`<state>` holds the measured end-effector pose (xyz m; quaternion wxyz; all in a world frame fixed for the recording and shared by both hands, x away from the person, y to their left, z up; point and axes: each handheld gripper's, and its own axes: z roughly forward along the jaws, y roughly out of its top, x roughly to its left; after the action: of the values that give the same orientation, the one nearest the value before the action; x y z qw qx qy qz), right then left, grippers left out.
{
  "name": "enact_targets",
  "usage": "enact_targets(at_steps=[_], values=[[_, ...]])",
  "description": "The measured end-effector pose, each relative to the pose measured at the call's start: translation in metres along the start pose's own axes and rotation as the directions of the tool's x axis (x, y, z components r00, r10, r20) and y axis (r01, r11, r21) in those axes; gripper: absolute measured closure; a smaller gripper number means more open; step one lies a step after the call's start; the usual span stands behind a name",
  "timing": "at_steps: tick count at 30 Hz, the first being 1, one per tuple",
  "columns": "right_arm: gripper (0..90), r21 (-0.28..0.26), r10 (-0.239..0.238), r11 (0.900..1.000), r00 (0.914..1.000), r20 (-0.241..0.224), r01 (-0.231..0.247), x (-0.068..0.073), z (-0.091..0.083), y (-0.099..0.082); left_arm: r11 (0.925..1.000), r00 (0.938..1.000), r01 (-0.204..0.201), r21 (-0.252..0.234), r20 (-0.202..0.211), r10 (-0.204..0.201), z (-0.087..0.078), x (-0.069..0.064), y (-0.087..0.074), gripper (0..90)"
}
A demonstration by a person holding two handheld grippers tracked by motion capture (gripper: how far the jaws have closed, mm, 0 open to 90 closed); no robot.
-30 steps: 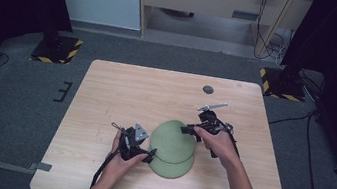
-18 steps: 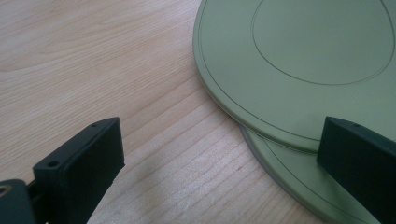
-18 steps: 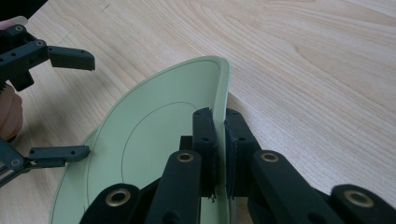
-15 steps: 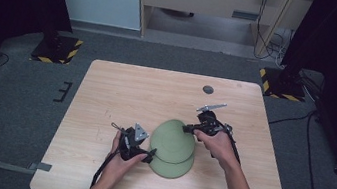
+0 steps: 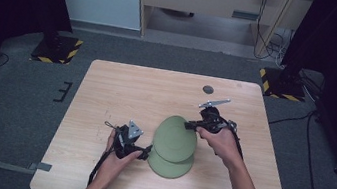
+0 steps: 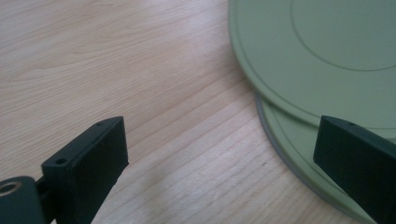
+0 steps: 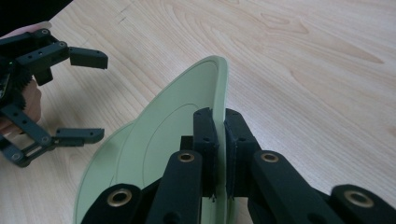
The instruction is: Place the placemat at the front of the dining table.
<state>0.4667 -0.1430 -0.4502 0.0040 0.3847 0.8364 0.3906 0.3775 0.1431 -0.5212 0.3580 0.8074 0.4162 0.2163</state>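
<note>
Two pale green plates lie stacked near the front middle of the table. The upper plate [image 5: 175, 137] [image 6: 327, 42] [image 7: 163, 135] is tilted, its right rim raised off the lower plate [image 5: 168, 168] [image 6: 289, 140]. My right gripper [image 5: 191, 124] [image 7: 219, 116] is shut on that raised rim, one jaw on each face. My left gripper [image 5: 146, 152] [image 6: 222, 128] stands open low over the table at the plates' left edge, with only wood and the lower plate's rim between its jaws. The left gripper [image 7: 86, 95] also shows in the right gripper view, open.
The wooden table [image 5: 156, 93] has bare room at its back and left. A small dark disc [image 5: 208, 89] lies near the back edge. Dark floor surrounds the table, with cables at the right.
The right gripper has risen a little with the upper plate's rim, so the plate now tilts up off the lower one. The left hand has stayed put.
</note>
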Motion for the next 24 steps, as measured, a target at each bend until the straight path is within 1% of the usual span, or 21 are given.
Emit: enact_targets(at_steps=[1,7,10,15,22,24], values=[[85.5,-0.003,-0.009,1.0000,1.0000,0.002,0.009,0.000,-0.001,0.001,1.0000,1.0000,0.006,-0.001,-0.003,-0.006,0.000,0.002,0.000,2.4],[85.5,-0.035,-0.017,0.9992,0.9999,-0.002,0.017,0.004,-0.012,0.011,0.9991,0.9992,0.038,-0.019,-0.012,-0.038,-0.007,0.013,-0.003,2.5],[85.5,-0.039,-0.025,0.9989,0.9997,0.001,0.025,0.006,-0.016,0.015,0.9986,0.9986,0.049,-0.021,-0.018,-0.049,-0.008,0.017,-0.003,2.6],[85.6,-0.047,-0.027,0.9985,0.9996,0.005,0.027,0.009,-0.022,0.023,0.9985,0.9983,0.050,-0.021,-0.027,-0.051,-0.010,0.021,-0.003,2.6],[85.6,-0.089,-0.027,0.9956,0.9996,0.005,0.028,0.010,-0.031,0.034,0.9984,0.9982,0.052,-0.024,-0.030,-0.052,-0.011,0.024,-0.003,2.6],[85.7,-0.106,-0.019,0.9942,0.9998,0.005,0.020,0.011,-0.033,0.038,0.9983,0.9981,0.054,-0.023,-0.029,-0.054,-0.012,0.026,-0.003,2.7]])
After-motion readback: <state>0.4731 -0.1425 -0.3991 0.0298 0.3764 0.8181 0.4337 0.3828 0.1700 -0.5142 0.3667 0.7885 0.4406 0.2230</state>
